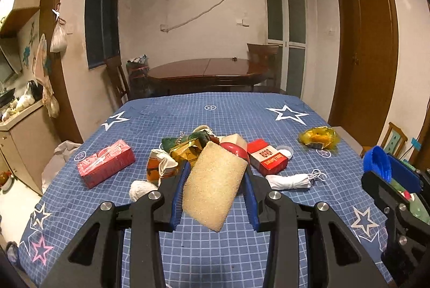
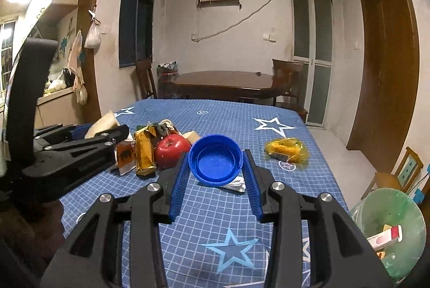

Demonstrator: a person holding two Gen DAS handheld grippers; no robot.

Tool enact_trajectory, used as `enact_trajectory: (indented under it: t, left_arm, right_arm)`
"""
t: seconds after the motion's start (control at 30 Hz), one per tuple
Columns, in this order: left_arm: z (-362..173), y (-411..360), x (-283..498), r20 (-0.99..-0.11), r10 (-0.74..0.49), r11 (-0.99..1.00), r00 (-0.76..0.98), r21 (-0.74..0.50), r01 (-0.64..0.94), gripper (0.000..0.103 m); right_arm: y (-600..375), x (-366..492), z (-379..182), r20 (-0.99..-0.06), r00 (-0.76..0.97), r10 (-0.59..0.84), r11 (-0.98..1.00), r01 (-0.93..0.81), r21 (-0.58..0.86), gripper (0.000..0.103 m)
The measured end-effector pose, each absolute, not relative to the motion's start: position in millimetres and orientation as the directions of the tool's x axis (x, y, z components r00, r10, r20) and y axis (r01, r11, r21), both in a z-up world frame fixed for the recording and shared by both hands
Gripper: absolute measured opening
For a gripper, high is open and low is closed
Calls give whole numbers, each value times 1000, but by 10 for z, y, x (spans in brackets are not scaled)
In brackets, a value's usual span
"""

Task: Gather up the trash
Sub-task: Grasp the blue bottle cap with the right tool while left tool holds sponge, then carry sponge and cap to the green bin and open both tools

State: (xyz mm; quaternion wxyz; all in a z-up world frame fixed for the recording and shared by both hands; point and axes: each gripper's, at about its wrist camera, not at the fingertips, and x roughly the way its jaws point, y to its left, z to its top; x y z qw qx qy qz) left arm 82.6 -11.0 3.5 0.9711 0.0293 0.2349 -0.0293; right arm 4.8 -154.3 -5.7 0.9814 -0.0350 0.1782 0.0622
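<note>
Left wrist view: our left gripper [image 1: 215, 180] is clamped on a loofah sponge pad [image 1: 213, 184], lifted off the table; long axis runs 1–7 o'clock. Right gripper [image 2: 216, 164] pinches a blue bottle cap [image 2: 215, 163], open side toward cam. Green trash bag [image 2: 395, 231] at 4 o'clock w/ a few bits in; most of the pile is left, e.g. red cigarette pack [image 1: 267, 156], yellow wrapper [image 1: 318, 138].

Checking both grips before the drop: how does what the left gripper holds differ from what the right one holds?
The left gripper clamps a beige sponge, flat, rough and oblong; the right gripper clamps a blue cap, round and smooth-looking. The sponge hangs tilted; the cap's hollow faces the camera. Both are held above the tablecloth.
</note>
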Motion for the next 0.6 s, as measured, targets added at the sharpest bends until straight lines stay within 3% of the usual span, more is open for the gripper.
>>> enact_trajectory:
  t: [0.23, 0.6]
  left_arm:
    - [141, -424, 893, -442, -109, 989, 890, 40, 141, 39]
    - [268, -1552, 974, -429, -336, 918, 838, 51, 394, 39]
  right_arm:
    - [-1764, -37, 51, -320, 946, 51, 996, -72, -53, 38]
    - [-2619, -246, 207, -294, 940, -173, 985, 168, -42, 38]
